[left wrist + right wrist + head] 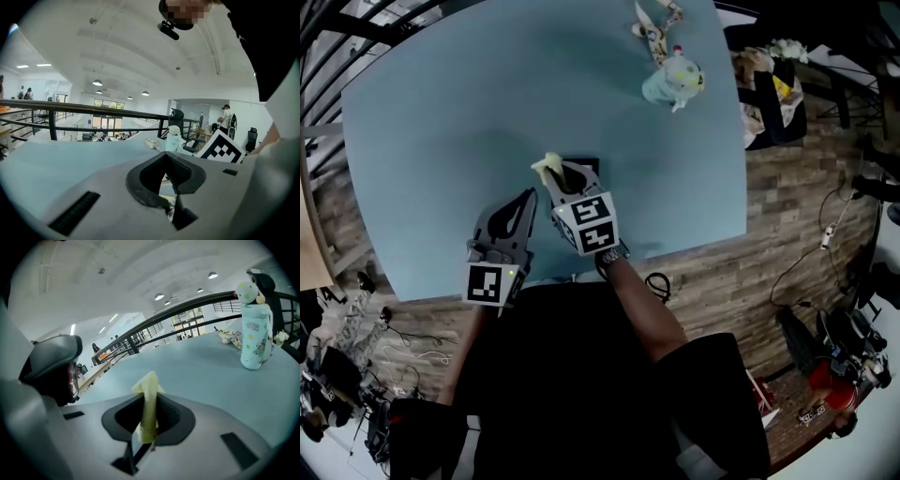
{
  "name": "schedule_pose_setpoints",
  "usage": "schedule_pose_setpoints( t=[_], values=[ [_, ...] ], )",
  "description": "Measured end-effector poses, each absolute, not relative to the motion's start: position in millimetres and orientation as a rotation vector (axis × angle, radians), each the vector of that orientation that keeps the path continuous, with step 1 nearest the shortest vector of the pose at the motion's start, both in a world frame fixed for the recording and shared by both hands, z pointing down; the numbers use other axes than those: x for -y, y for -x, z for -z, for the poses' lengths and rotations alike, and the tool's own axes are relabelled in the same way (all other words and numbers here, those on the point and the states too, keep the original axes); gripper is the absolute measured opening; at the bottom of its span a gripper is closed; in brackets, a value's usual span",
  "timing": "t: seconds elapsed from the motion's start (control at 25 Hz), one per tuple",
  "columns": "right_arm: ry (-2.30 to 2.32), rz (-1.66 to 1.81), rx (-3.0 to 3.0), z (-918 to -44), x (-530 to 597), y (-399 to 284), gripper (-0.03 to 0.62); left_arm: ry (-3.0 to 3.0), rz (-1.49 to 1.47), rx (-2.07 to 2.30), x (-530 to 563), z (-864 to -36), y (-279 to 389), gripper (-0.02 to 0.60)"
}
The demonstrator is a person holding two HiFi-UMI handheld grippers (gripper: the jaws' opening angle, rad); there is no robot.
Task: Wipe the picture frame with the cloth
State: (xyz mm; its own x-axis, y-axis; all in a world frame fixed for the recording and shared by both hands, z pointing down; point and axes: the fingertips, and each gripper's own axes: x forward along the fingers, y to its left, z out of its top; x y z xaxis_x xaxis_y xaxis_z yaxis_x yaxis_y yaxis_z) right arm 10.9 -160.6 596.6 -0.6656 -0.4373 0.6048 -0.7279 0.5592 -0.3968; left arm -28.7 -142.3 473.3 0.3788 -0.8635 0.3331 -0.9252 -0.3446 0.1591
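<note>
Yellow cloth (149, 386) sits pinched by the right gripper (557, 182); the left gripper (529, 199) is pressed together, empty. Unbraced, the picture frame (587, 164) could skid.

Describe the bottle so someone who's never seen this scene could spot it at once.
Look at the large blue table. Near its far right edge stands the bottle, pale mint with a rounded, spotted cap. It is the only upright thing there; the patterned item beside it lies flat.
</note>
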Motion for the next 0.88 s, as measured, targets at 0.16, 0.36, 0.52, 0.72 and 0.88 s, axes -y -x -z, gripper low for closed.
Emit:
schedule_pose_setpoints(
  t=[0.16,0.36,0.52,0.72,0.88],
  values=[
    [-0.952,-0.891,2.308,-612,167,-9,0.058,-2.328,-0.278,1.560,142,-475,28,-0.003],
    [-0.939,-0.921,2.257,-628,166,-9,0.058,-2.324,-0.279,1.563,142,-476,27,-0.003],
    [-0.933,-0.924,2.255,-632,168,-5,0.058,-2.318,-0.277,1.567,141,-476,28,-0.003],
    [-0.911,-0.953,2.211,-646,161,-4,0.058,-2.325,-0.287,1.563,139,-478,27,-0.003],
    [-0.926,-1.001,2.181,-653,159,-7,0.058,-2.329,-0.287,1.568,141,-478,28,-0.003]
  ],
)
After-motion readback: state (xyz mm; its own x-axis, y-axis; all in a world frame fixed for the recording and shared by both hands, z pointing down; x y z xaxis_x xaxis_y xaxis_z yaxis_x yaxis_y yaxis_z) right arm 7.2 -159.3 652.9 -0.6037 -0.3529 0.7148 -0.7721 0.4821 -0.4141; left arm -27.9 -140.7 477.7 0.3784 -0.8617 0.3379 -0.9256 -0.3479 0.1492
